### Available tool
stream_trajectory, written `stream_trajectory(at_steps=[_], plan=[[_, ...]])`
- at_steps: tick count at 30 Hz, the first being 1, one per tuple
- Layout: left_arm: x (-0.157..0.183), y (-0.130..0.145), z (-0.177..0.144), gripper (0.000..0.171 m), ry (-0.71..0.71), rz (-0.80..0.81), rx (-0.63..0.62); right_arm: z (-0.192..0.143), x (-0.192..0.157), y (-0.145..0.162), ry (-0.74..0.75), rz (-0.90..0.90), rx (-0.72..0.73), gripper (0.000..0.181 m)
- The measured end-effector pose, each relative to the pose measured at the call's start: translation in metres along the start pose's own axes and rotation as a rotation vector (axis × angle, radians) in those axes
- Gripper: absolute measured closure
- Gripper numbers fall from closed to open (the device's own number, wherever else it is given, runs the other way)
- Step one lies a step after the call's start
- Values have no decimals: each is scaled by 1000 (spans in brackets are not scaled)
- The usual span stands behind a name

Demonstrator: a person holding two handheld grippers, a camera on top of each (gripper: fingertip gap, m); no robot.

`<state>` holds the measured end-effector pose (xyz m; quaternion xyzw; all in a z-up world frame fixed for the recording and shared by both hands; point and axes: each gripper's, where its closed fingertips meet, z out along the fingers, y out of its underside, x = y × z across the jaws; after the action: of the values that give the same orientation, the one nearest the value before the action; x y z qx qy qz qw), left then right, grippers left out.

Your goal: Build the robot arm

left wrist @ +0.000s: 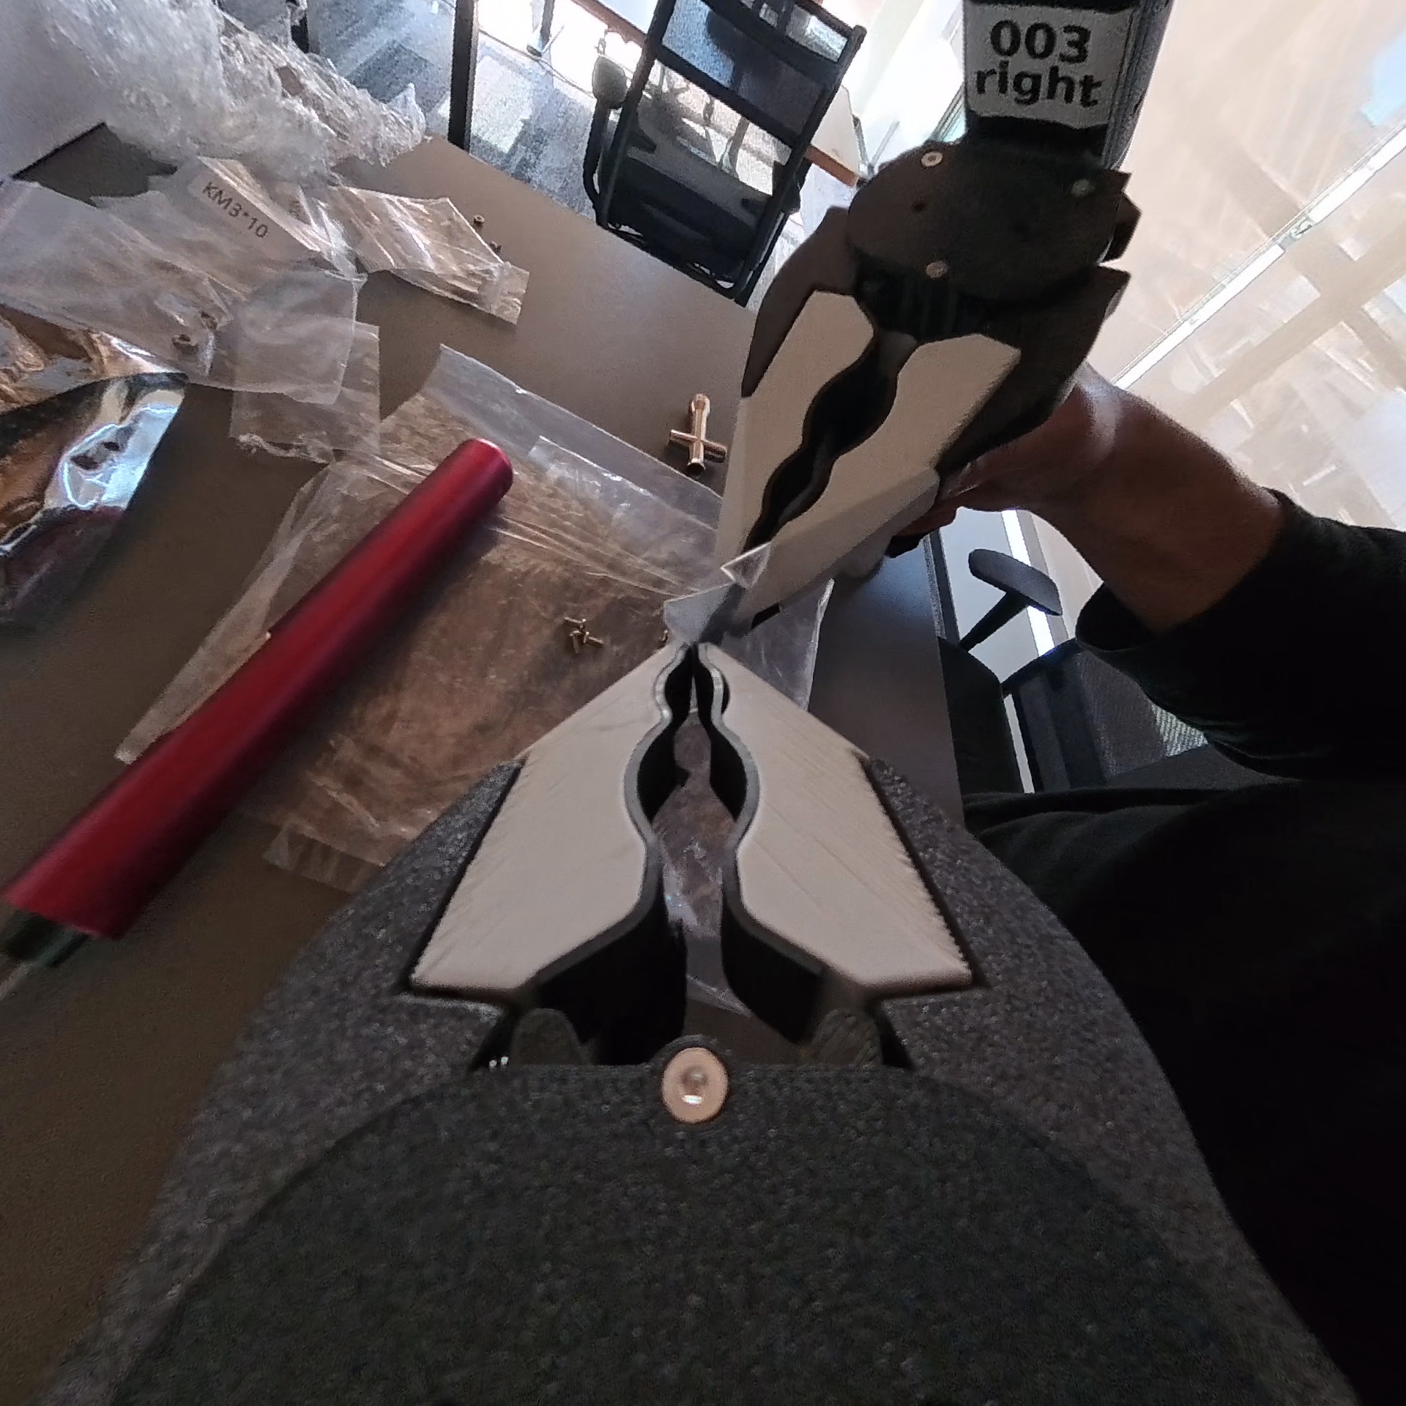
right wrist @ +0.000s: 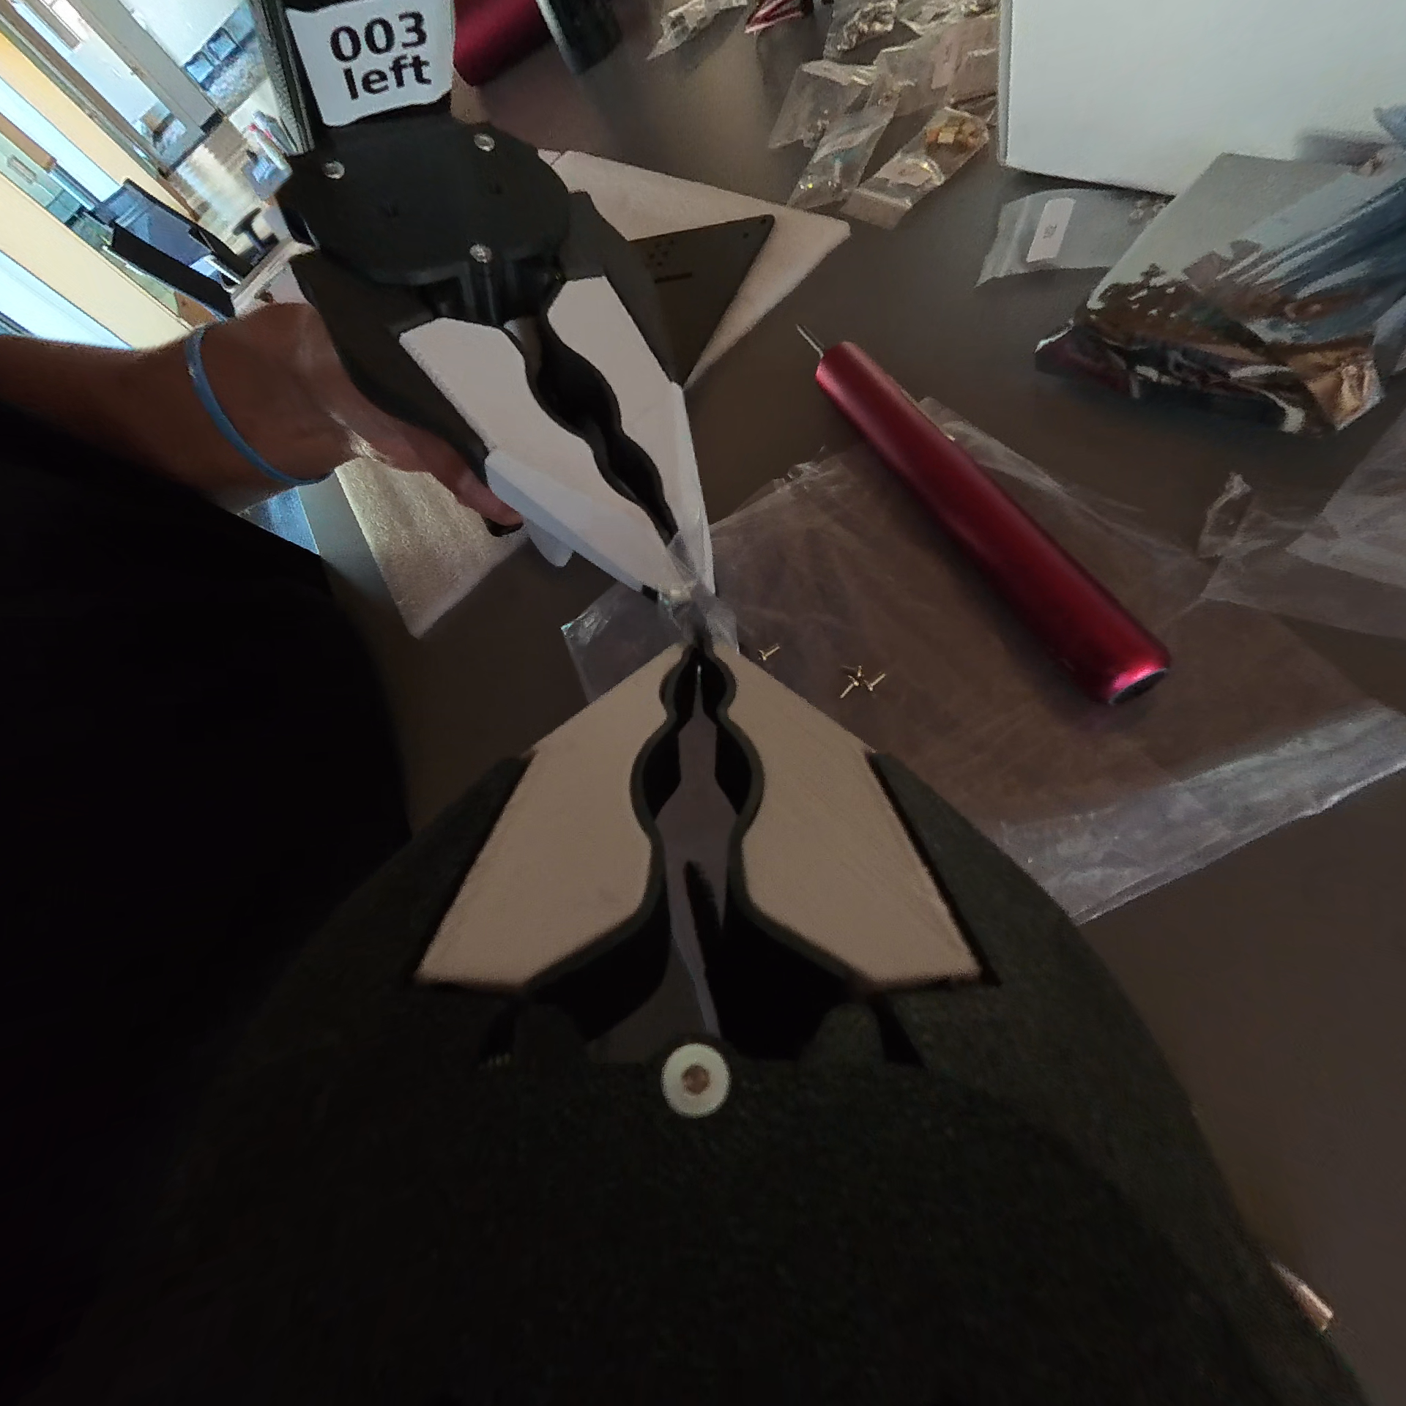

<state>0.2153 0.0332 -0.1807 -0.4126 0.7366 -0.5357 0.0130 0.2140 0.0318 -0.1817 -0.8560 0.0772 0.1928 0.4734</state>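
Observation:
Both grippers meet tip to tip above the brown table (left wrist: 99, 1027) and pinch one small clear plastic bag (left wrist: 696, 609) between them. My left gripper (left wrist: 694, 648) is shut on the bag's near corner. My right gripper (left wrist: 742, 601) comes down from the upper right and is shut on the same bag. In the right wrist view my right gripper (right wrist: 704, 652) is shut on the bag (right wrist: 704, 612), and the left gripper (right wrist: 685, 586) grips it from above. Several small brass screws (left wrist: 582, 633) lie loose on a large clear bag (left wrist: 456, 685) just under the tips; they also show in the right wrist view (right wrist: 860, 679).
A red metal cylinder (left wrist: 266, 685) lies on the large bag, left of the tips, and also shows in the right wrist view (right wrist: 981, 517). A brass cross-shaped tool (left wrist: 698, 440) lies behind. Hardware bags (left wrist: 251, 251), bubble wrap (left wrist: 190, 84), a foil bag (right wrist: 1217, 342) and a white box (right wrist: 1202, 84) crowd the far table.

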Motion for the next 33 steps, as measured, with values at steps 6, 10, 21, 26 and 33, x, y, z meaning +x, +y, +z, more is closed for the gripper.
stream_trajectory(at_steps=[6,10,21,26,33], plan=[[-1,0,-1,171,-5,-22,5,-6,6,6,27,14,-30,181],[1,-2,-1,171,-1,-27,18,-4,4,6,23,4,-40,181],[5,-15,-5,171,31,-67,79,3,3,20,47,-70,-134,180],[7,-18,-5,171,31,-67,84,3,3,17,41,-60,-131,179],[15,-29,-15,171,101,-131,155,-6,-9,-1,10,-100,-20,179]])
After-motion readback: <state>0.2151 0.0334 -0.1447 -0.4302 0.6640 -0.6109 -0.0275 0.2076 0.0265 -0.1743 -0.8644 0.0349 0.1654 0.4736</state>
